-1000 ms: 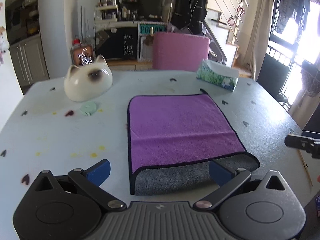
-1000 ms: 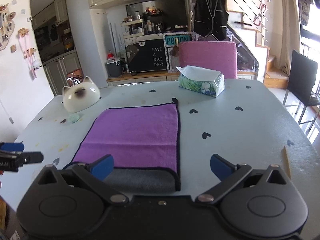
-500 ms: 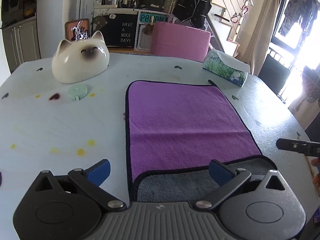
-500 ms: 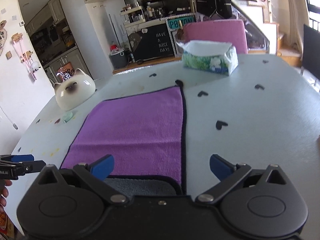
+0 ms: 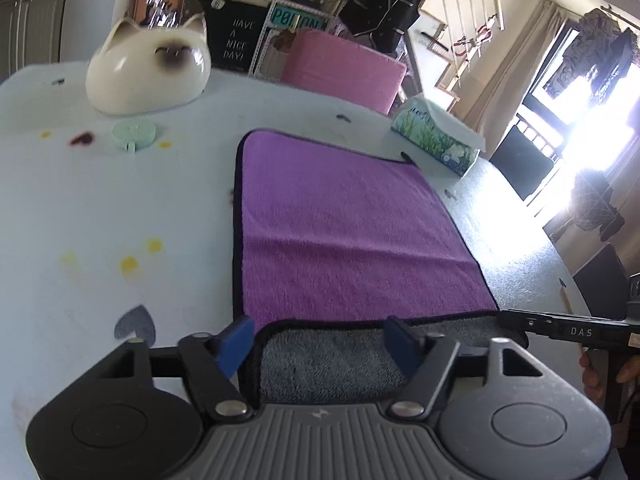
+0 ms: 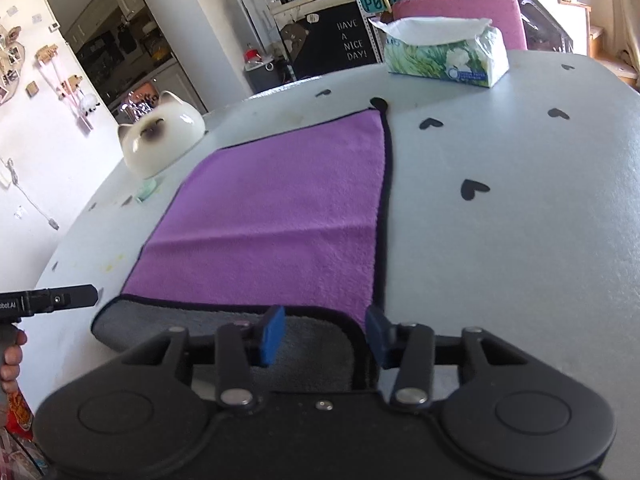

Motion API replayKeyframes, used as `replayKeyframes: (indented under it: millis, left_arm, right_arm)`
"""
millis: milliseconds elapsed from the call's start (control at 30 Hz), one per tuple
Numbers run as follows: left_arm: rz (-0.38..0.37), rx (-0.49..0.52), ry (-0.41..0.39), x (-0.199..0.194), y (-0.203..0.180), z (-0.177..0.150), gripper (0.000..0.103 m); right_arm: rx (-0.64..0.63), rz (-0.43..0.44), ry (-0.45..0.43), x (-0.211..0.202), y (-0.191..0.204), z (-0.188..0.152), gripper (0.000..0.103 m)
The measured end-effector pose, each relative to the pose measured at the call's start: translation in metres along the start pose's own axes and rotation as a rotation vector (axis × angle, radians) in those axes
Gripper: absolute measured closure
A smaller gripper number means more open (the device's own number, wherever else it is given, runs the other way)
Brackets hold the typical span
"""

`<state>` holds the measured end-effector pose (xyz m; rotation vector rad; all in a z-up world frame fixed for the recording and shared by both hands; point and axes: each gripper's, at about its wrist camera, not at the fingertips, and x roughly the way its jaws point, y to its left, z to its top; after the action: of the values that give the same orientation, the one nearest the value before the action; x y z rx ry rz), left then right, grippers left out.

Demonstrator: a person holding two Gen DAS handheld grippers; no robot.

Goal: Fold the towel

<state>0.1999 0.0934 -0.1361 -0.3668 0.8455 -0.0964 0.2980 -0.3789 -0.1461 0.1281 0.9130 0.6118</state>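
A purple towel (image 5: 344, 232) with black trim lies flat on the table, its near edge turned over to show the grey underside (image 5: 332, 360). It also shows in the right wrist view (image 6: 280, 216). My left gripper (image 5: 320, 344) is open, low over the towel's near left corner, its blue fingers on either side of the grey fold. My right gripper (image 6: 324, 336) is open but narrower, its fingers astride the near right corner (image 6: 352, 328). Each gripper shows at the edge of the other's view.
A white cat-shaped bowl (image 5: 148, 76) and a small green disc (image 5: 134, 134) sit at the far left. A tissue box (image 5: 438, 140) stands at the far right, also in the right wrist view (image 6: 444, 52). A pink chair back (image 5: 344, 68) stands beyond the table.
Both grippers have moved forward and down to the towel's near corners. Both pairs of fingers have narrowed, the right more than the left.
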Motion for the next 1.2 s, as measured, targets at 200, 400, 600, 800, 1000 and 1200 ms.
replayKeyframes:
  millis: [200, 400, 600, 800, 1000, 1200]
  left_arm:
    - [-0.004, -0.018, 0.013, 0.001, 0.008, -0.005, 0.04]
    - [-0.039, -0.018, 0.011, -0.003, 0.009, -0.007, 0.04]
    - [-0.021, -0.028, 0.025, -0.001, 0.015, -0.011, 0.042]
    - [-0.026, -0.032, 0.039, 0.001, 0.016, -0.017, 0.047]
    - [-0.023, -0.036, 0.046, 0.003, 0.016, -0.017, 0.061]
    - [0.004, -0.03, 0.062, 0.005, 0.016, -0.016, 0.082]
  right_arm:
    - [0.013, 0.007, 0.0, 0.002, -0.007, -0.001, 0.063]
    - [0.016, 0.037, -0.001, -0.004, -0.008, -0.003, 0.064]
    - [0.022, 0.074, 0.0, -0.012, -0.008, -0.007, 0.065]
    - [0.022, 0.058, 0.029, -0.012, -0.012, -0.014, 0.072]
    - [0.016, 0.053, 0.02, -0.013, -0.011, -0.013, 0.078]
    - [-0.013, 0.041, 0.023, -0.007, -0.002, -0.006, 0.08]
